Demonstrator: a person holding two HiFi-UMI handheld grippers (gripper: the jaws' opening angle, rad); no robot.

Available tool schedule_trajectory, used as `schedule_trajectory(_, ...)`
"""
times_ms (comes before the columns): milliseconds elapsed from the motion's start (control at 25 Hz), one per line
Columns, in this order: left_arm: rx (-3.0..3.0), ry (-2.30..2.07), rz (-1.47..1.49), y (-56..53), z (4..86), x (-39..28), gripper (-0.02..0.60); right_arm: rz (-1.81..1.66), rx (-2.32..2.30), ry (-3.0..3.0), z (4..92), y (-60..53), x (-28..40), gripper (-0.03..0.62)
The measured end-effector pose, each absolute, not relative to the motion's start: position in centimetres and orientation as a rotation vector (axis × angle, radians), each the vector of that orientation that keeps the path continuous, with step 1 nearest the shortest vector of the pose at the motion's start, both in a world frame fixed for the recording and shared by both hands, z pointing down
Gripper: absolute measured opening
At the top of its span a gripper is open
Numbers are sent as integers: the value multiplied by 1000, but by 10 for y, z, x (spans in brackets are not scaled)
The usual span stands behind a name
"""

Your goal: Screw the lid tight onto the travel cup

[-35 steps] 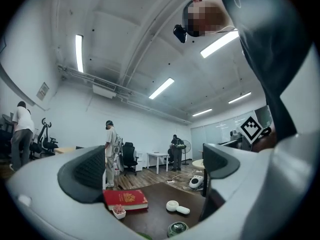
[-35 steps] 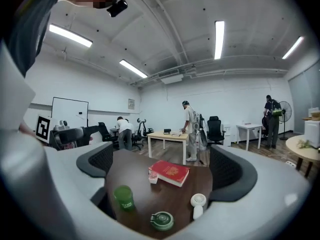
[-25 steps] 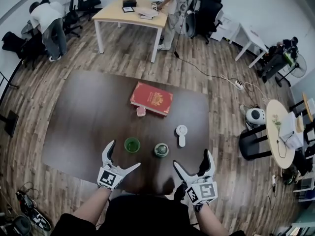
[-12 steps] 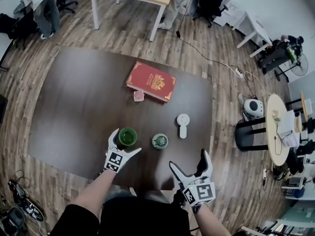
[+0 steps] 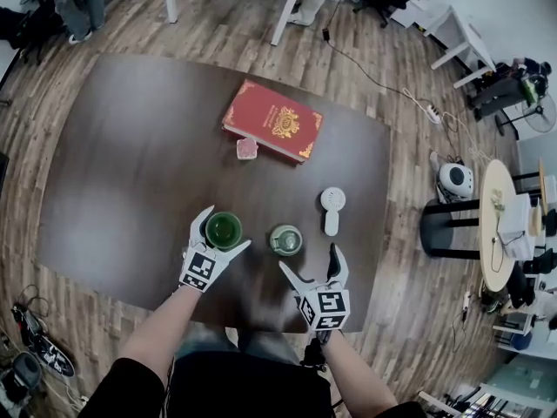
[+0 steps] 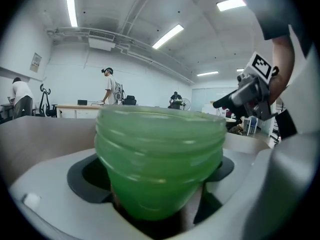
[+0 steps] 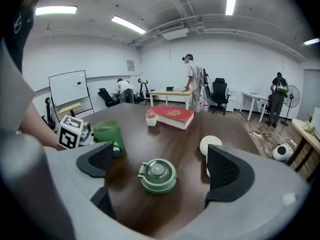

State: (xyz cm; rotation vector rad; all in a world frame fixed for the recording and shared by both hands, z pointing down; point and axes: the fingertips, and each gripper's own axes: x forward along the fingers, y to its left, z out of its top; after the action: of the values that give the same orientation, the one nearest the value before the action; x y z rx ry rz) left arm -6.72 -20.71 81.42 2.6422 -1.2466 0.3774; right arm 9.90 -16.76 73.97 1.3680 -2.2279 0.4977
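Travel cup [image 5: 224, 231], lower left-centre, now sits btwn our closing left hand-held gripper [image 5: 228, 226] jaws; right hand-held gripper [image 5: 309, 259], spread, has neared lid [image 5: 285, 239]. We grip next.

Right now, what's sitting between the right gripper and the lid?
Nothing: only bare table separates the right gripper from the lid, clearest in the right gripper view.

Left claw [image 5: 228, 226] closing, seemingly round cup [image 5: 224, 232]
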Motion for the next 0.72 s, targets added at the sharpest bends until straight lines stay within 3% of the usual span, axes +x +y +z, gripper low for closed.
schedule_trajectory(120, 2651, -1227, 385, -209, 813, -62, 444, 550, 1346, -2168, 787, -177, 90, 597)
schedule_trajectory(280, 2664, -1207, 377, -211, 811, -58, 416, 600, 1334, -2108, 835, -185, 78, 597)
schedule_trajectory(720, 2662, -1206, 376, -212, 812, -60, 413, 522, 1347, -2052, 867, -196, 70, 594)
